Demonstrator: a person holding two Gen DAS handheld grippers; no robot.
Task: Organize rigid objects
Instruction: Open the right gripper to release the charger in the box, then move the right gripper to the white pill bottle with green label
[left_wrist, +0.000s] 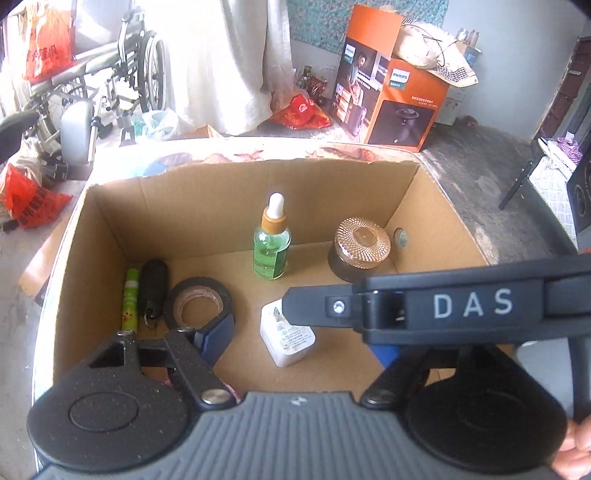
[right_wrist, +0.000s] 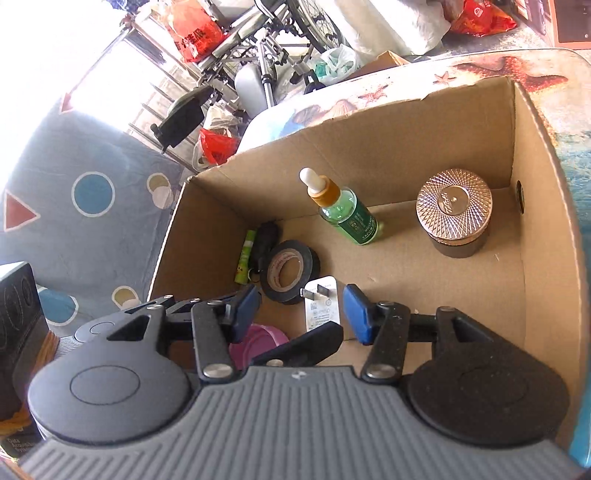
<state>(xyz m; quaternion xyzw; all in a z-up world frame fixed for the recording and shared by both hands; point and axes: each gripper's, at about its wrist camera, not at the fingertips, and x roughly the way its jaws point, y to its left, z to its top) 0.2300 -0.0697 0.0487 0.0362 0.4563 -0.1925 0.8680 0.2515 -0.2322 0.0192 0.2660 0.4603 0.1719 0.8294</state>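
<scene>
Right hand-held gripper (right_wrist: 299, 312) — blue pads apart, nothing clamped. The white charger (right_wrist: 322, 308) lies flat on the box floor in the gap between them, prongs pointing away; no pad contact visible. A pink object (right_wrist: 258, 341) sits just under its left finger, identity unclear.

Left hand-held gripper (left_wrist: 299, 345) — jaws wide apart, empty. In its own view the right unit's finger crosses in front and hides its right pad; the charger sits just ahead, between the fingers' lines.

Outward from the charger, all inside the cardboard box (right_wrist: 532, 229): black tape roll (right_wrist: 291, 271) just beyond the left pad, then a black fob (right_wrist: 264, 240) and green tube (right_wrist: 245, 256) against the left wall. Green dropper bottle (right_wrist: 341, 210) upright mid-floor, well ahead. Copper-lidded jar (right_wrist: 454, 218) far right, near the back corner.

Judgement: mostly done — six items already boxed, charger looks just set down. Nothing loose seen on the tabletop (right_wrist: 498, 74); what remains outside the box cannot be told.
</scene>
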